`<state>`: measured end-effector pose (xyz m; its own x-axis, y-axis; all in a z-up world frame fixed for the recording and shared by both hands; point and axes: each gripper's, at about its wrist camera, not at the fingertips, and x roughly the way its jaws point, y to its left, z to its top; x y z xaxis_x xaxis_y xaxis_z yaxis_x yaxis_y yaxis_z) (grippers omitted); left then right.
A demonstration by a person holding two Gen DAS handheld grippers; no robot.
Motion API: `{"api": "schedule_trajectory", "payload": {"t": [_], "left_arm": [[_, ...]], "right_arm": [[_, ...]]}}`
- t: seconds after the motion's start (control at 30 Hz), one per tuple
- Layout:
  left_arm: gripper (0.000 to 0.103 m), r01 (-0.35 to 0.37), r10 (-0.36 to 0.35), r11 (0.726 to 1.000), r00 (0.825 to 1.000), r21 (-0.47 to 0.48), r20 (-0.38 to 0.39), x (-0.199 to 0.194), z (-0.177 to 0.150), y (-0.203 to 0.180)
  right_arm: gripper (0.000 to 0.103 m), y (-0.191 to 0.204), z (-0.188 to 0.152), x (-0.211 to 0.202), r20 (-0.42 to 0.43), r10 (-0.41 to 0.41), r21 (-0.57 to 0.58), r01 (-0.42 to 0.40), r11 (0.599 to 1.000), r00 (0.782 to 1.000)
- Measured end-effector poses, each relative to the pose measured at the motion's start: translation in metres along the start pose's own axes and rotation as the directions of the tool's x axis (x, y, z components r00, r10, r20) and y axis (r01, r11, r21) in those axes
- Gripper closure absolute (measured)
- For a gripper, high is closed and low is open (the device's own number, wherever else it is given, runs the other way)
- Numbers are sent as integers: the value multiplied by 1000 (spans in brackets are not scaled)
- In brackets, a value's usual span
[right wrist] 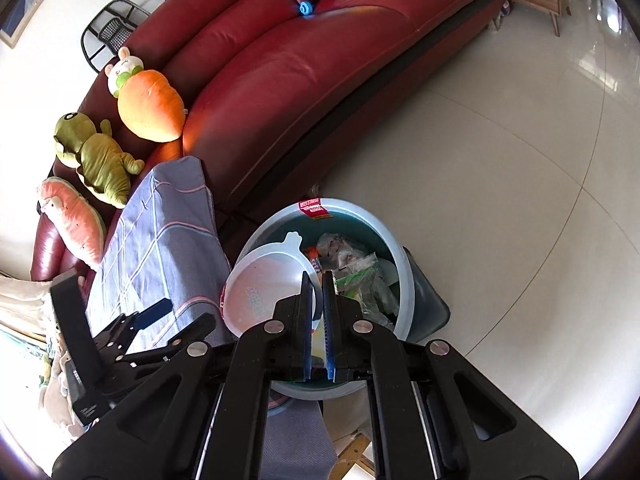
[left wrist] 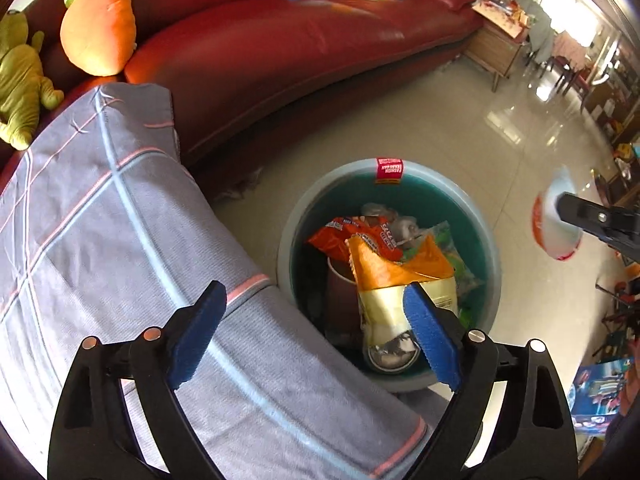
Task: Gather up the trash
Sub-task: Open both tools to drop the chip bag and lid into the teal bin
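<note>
The left gripper (left wrist: 316, 332) fills the bottom of the left wrist view, its jaws spread wide with nothing between the blue pads (left wrist: 430, 338). Just past them, at lower centre, the bin (left wrist: 288, 236) stands on the floor (left wrist: 460, 120) beside a grey checked cloth (left wrist: 120, 240). A yellow-orange bag (left wrist: 396, 276) lies on top of the wrappers inside the bin.

The right gripper (right wrist: 318, 284) sits at bottom centre of the right wrist view, over the bin's near rim, jaws closed on the edge of a round white lid (right wrist: 260, 284). The lid tilts over the bin's left side. At the right edge of the left wrist view, the same lid appears blurred.

A red sofa (right wrist: 300, 80) runs across the top of both views, with a carrot plush (right wrist: 150, 106) on it.
</note>
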<state>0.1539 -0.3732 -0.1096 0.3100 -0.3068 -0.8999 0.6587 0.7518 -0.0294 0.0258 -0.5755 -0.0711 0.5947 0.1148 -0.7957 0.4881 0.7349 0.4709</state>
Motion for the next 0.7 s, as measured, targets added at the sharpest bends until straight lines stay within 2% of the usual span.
{"api": "schedule_trajectory", "payload": {"t": [0.4, 0.43, 0.47, 0.5, 0.53, 0.7], "left_arm": [[9, 51, -51, 998, 998, -31, 22, -20, -12, 11], [9, 58, -57, 998, 998, -37, 22, -20, -12, 12], [8, 63, -62, 997, 998, -42, 20, -20, -12, 13], [8, 69, -68, 996, 998, -51, 16, -19, -12, 14], [8, 71, -71, 996, 997, -56, 14, -18, -13, 15], [8, 88, -89, 993, 996, -75, 0, -17, -18, 19]], "right_arm": [[94, 22, 15, 29, -19, -39, -48, 38, 998, 999], [91, 25, 15, 32, -22, -38, -55, 37, 998, 999], [82, 27, 16, 35, -25, -35, -59, 34, 998, 999], [57, 29, 16, 38, -28, -35, -60, 33, 998, 999], [43, 30, 15, 40, -26, -36, -63, 34, 997, 999], [41, 29, 9, 42, -45, -47, -60, 44, 997, 998]]}}
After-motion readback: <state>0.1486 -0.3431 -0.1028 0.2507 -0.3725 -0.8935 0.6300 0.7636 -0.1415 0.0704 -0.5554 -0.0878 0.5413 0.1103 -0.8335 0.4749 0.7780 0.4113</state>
